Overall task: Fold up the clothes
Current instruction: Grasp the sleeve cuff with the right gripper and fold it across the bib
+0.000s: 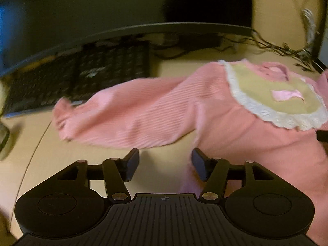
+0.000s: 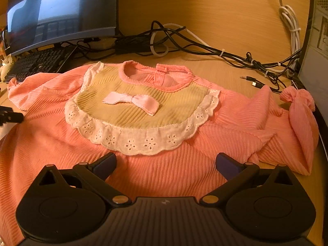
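Note:
A pink ribbed child's top (image 2: 61,147) lies spread face up on the wooden desk (image 2: 235,71). It has a yellow bib panel (image 2: 127,110) with a white lace frill and a pink bow (image 2: 133,100). My right gripper (image 2: 166,162) is open and empty over the top's lower front. My left gripper (image 1: 165,164) is open and empty near the armpit of the top's left sleeve (image 1: 127,119), which stretches out toward the keyboard. The left view is blurred. The right sleeve (image 2: 297,119) lies crumpled at the right.
A black keyboard (image 1: 82,75) and a curved monitor (image 2: 61,14) stand at the back left. A tangle of black and white cables (image 2: 205,45) runs along the back of the desk. A computer case (image 2: 315,47) stands at the right edge.

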`<state>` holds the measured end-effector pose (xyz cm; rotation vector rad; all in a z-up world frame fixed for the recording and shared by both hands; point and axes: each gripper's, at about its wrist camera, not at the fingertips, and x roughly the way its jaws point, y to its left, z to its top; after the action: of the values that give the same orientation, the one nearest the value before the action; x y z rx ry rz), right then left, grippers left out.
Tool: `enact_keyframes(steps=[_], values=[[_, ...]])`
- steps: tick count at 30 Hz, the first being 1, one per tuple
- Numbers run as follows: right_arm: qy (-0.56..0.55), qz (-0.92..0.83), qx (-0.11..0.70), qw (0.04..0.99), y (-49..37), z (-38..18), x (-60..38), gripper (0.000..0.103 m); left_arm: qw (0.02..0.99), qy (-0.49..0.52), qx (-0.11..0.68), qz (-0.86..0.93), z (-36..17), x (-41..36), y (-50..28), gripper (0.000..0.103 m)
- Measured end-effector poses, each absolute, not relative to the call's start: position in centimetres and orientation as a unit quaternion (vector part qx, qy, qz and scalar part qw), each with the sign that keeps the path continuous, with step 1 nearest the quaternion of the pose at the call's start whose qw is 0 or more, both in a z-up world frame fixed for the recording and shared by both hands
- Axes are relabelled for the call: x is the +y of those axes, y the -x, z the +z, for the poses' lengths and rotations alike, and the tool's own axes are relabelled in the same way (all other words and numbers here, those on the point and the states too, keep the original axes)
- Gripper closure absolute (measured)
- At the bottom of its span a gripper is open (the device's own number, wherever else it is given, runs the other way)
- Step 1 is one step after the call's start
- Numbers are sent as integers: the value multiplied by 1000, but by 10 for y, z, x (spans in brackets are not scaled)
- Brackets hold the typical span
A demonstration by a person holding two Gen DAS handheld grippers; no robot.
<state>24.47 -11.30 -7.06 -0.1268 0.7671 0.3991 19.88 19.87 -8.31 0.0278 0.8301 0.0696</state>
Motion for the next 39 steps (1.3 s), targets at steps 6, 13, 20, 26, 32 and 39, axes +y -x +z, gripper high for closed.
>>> enact_keyframes(steps=[6, 13, 20, 26, 32, 39], values=[[32, 185, 362, 913, -240, -56, -128, 0, 919, 138, 362, -69, -48, 204, -205, 21], [169, -19, 267, 949, -251, -12, -158, 44, 899, 123, 365, -210, -66, 136, -226, 14], [181, -93, 342, 917, -322, -54, -183, 64, 891, 91, 393, -207, -92, 126, -199, 6], [147, -99, 347, 921, -334, -57, -189, 99, 879, 136, 404, -213, -94, 136, -194, 0], [71, -76, 241, 965, -302, 32, -195, 99, 868, 185, 417, -196, -94, 151, -200, 0], [52, 25, 156, 986, -282, 87, -174, 99, 873, 186, 409, -192, -96, 149, -199, 0]])
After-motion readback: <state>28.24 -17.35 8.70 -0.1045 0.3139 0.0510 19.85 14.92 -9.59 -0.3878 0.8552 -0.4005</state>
